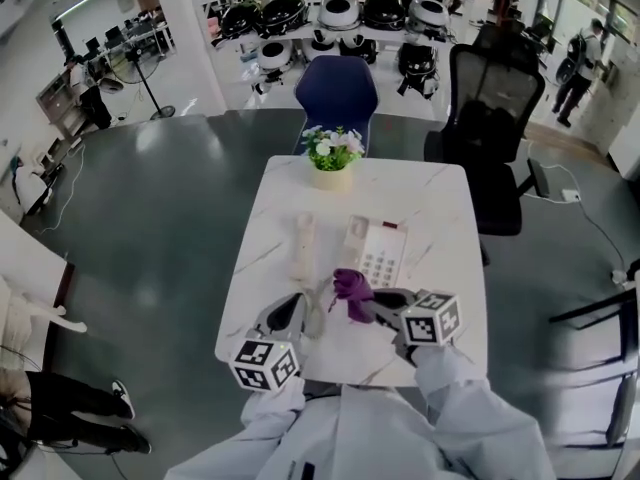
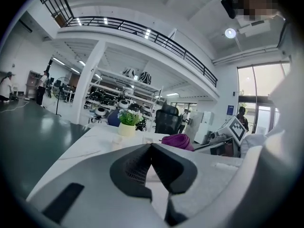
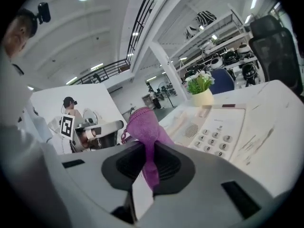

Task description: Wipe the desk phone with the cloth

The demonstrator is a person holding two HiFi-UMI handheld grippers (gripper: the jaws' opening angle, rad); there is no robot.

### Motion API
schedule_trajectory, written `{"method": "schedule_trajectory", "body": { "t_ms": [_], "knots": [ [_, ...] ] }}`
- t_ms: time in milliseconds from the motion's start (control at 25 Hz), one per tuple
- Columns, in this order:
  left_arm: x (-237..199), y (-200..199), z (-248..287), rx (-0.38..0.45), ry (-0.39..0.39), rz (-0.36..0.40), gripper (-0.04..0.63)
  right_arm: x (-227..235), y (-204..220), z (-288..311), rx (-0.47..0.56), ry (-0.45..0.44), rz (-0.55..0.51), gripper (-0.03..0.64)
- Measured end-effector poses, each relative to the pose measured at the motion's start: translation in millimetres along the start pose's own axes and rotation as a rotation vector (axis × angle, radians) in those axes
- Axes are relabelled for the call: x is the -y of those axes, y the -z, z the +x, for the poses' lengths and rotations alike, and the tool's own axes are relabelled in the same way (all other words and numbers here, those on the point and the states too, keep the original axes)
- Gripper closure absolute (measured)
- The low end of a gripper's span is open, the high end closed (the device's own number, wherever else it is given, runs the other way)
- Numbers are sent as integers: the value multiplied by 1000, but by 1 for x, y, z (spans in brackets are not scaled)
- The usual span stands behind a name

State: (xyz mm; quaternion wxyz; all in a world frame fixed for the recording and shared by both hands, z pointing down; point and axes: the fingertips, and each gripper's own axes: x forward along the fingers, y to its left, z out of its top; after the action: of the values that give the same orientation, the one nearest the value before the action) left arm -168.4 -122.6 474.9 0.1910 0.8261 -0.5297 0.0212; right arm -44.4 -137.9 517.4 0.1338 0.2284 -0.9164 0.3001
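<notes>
While the right gripper (image 3: 151, 148) pinches the purple cloth (image 3: 142, 122) by the near edge of the desk phone (image 3: 216, 127) on the white table (image 1: 440, 218), the left gripper (image 2: 152, 147) sits clamped on nothing; wiping seems hardly begun.

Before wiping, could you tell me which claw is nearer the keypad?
Right. The right claw, gripping the cloth, is close to the keypad; the left claw sits farther left, by the handset.
</notes>
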Motion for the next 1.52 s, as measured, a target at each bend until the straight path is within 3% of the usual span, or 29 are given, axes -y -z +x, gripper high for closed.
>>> {"method": "schedule_trajectory", "body": {
  "t_ms": [400,800,1120,1520],
  "knots": [
    [0,-43,-9,72,2,90,597,-5,-51,-54,305,3,-100,581],
    [2,-86,-18,158,2,145,597,10,-97,-115,523,153,-151,581],
    [6,-92,-18,170,4,149,597,21,-104,-138,551,271,-209,581],
    [8,-95,-14,169,-1,167,597,33,-105,-153,583,351,-224,581]
  ]
}}
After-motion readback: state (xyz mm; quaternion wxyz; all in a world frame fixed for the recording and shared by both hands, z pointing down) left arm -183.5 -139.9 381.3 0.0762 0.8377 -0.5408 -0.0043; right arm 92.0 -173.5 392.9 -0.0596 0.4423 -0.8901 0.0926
